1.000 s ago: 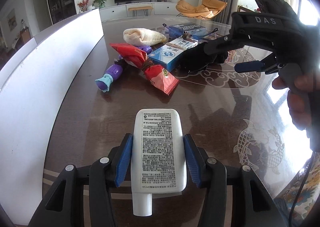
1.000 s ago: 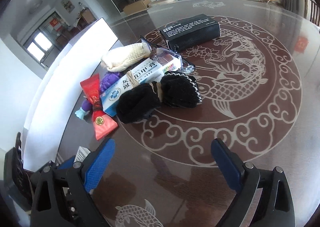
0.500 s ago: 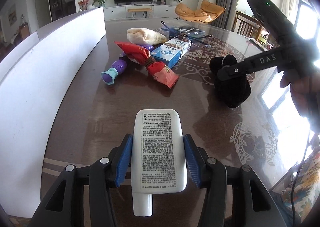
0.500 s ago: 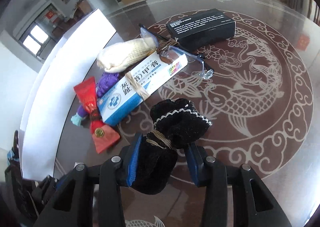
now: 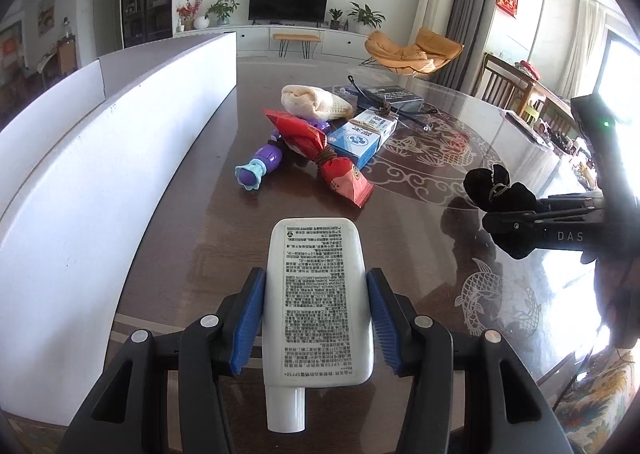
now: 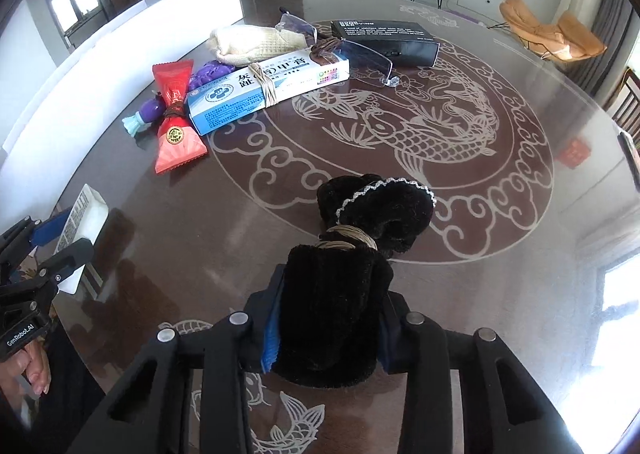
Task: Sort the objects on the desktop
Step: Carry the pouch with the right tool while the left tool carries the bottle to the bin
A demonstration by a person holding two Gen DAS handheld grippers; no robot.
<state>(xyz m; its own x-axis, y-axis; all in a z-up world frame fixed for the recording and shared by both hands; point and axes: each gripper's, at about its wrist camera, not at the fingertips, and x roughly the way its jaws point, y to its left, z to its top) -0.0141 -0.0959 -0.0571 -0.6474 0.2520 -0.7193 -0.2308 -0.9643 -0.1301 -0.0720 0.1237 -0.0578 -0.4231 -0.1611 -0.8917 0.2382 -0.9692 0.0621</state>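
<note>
- My right hand-held gripper [image 6: 326,328] was wide and had nothing in it a moment ago. Now its jaws are closing on the black fuzzy bundle [image 6: 340,294], and the blue pads squeeze its near half.
- The black fuzzy bundle used to lie far ahead of this gripper, beside the blue and white box [image 6: 264,89]. Now it is between my jaws, up off the desk [image 6: 500,294], with its tied far end sticking out in front.
- My left hand-held gripper [image 5: 316,318] has not changed. It holds the white tube [image 5: 318,302] in a middle-wide grip, one blue pad on each side, cap end toward me.
- From the left gripper, the right one shows off to the right, with the black bundle poking out of it.
- Still lying ahead of both grippers, well apart from them: the red snack bag [image 6: 174,113], the purple toy [image 5: 262,159], the blue and white box, the cream cloth pouch [image 6: 244,41], the glasses [image 6: 352,53] and the black box [image 6: 384,37].
- What this means, I think: both my grippers are full now, so two things are picked out of the pile. Next each one needs a place to go.
- The white wall [image 5: 100,157] stands to the left of my left gripper. I cannot see a bin or tray for the sorted things.
</note>
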